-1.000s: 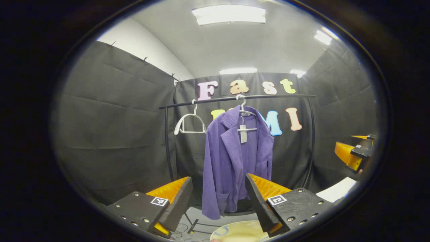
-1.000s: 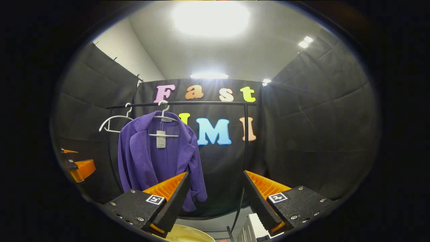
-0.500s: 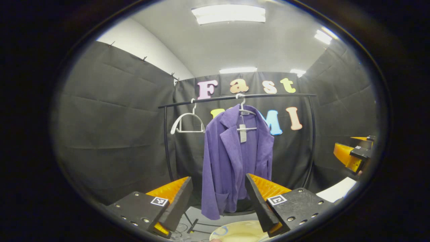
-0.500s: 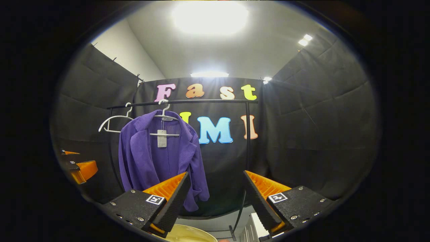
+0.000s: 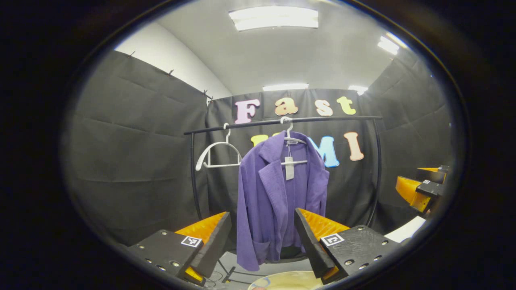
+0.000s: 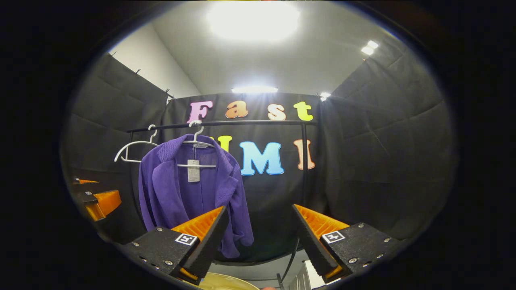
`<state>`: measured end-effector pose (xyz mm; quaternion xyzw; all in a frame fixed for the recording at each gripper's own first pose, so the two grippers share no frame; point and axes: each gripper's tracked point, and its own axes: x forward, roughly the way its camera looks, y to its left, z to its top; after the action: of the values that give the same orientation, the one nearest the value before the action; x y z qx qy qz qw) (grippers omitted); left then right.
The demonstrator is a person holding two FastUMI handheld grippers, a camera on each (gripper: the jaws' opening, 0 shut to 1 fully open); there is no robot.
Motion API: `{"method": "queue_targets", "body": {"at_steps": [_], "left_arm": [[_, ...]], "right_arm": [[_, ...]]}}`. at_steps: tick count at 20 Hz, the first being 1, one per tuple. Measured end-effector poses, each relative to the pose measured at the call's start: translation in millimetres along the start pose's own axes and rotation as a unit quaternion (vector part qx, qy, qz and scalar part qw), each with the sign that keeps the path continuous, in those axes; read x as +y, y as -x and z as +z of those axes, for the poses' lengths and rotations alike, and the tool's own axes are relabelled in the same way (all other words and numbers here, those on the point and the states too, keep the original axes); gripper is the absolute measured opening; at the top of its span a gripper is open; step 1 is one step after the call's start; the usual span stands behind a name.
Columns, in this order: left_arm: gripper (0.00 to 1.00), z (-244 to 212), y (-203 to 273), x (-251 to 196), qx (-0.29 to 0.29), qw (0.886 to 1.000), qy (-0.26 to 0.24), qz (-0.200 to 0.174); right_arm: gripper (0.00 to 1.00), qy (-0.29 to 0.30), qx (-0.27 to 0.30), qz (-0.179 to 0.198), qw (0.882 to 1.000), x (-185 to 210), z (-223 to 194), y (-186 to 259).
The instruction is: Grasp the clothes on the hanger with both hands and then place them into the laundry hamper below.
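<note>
A purple jacket (image 5: 278, 197) (image 6: 189, 193) hangs on a white hanger (image 5: 291, 139) (image 6: 196, 141) from a black rail (image 5: 322, 119) (image 6: 250, 123). My left gripper (image 5: 262, 241) is open, short of the jacket, with nothing between its fingers. My right gripper (image 6: 258, 237) is open too, aimed right of the jacket and well short of it. Each gripper shows at the side of the other's view, the right one (image 5: 419, 189) and the left one (image 6: 96, 199). The pale rim of the hamper (image 5: 288, 282) (image 6: 225, 284) lies low between the fingers.
An empty white hanger (image 5: 215, 155) (image 6: 133, 151) hangs on the rail left of the jacket. The rail's black uprights (image 5: 193, 177) (image 6: 304, 161) stand at both ends. A white object (image 5: 405, 229) sits low on the right.
Both grippers have come slightly closer to the rack, so the jacket looks a little larger and lower. The jaws stay open and the jacket still hangs.
</note>
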<state>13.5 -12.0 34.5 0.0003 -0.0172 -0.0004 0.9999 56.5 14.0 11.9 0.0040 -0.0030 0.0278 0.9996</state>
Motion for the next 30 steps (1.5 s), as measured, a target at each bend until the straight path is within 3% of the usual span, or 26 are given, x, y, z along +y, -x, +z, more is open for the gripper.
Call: {"method": "queue_targets", "body": {"at_steps": [1, 2, 3, 4, 11, 12, 16, 17, 19, 20, 21, 23, 24, 28, 30], "left_arm": [[0.91, 0.0, -28.5, -6.0, 0.001, 1.0, 0.004, 0.0], [0.97, 0.1, -51.1, -11.7, 0.002, 1.0, 0.008, 0.0], [0.91, 0.6, -70.4, -15.3, 0.002, 1.0, 0.01, 0.001], [0.91, 3.1, -82.9, -16.0, 0.002, 1.0, 0.009, 0.005], [0.96, 27.6, -137.1, -22.0, -0.014, 1.0, 0.007, 0.026], [0.84, 31.8, -146.3, -22.9, -0.017, 0.999, 0.003, 0.031], [0.84, 42.2, -185.4, -32.7, -0.027, 0.999, -0.008, 0.04], [0.96, 40.6, -193.4, -36.0, -0.028, 0.999, -0.01, 0.042], [0.96, 40.5, -210.1, -42.2, -0.028, 0.998, -0.017, 0.047], [0.9, 40.3, -219.6, -45.7, -0.028, 0.998, -0.021, 0.051], [0.96, 39.3, -227.2, -47.7, -0.027, 0.998, -0.024, 0.055], [0.96, 33.9, -246.3, -49.0, -0.023, 0.997, -0.028, 0.07], [0.91, 29.1, -252.8, -48.4, -0.021, 0.996, -0.029, 0.078], [0.96, 12.3, -279.6, -49.0, -0.002, 0.994, -0.046, 0.098], [0.91, 4.6, -291.0, -44.4, 0.006, 0.993, -0.046, 0.109]], "right_arm": [[0.96, -0.001, -0.005, 0.002, 1.0, 0.5, 3.9, -9.1], [0.96, -0.005, -0.011, 0.006, 1.0, 2.3, 9.0, -18.6], [0.96, -0.009, -0.015, 0.012, 1.0, 4.5, 11.8, -27.1], [0.96, -0.015, -0.016, 0.02, 1.0, 8.1, 14.6, -37.7], [0.96, -0.046, -0.011, 0.061, 0.997, 20.8, 27.8, -108.3], [0.95, -0.048, -0.011, 0.067, 0.997, 23.7, 29.1, -118.5], [0.95, -0.059, -0.012, 0.094, 0.994, 37.8, 31.9, -156.8], [0.95, -0.061, -0.011, 0.101, 0.993, 41.5, 31.0, -165.3], [0.95, -0.063, -0.009, 0.116, 0.991, 50.0, 29.2, -182.1], [0.95, -0.063, -0.008, 0.123, 0.99, 54.1, 28.2, -190.4], [0.95, -0.062, -0.006, 0.129, 0.99, 57.4, 26.9, -199.7], [0.95, -0.065, 0.001, 0.14, 0.988, 64.8, 24.2, -217.6], [0.96, -0.068, 0.004, 0.144, 0.987, 68.2, 23.7, -225.9], [0.95, -0.072, 0.004, 0.165, 0.984, 87.9, 23.7, -258.8], [0.95, -0.071, 0.007, 0.174, 0.982, 98.5, 19.2, -273.3]]}}
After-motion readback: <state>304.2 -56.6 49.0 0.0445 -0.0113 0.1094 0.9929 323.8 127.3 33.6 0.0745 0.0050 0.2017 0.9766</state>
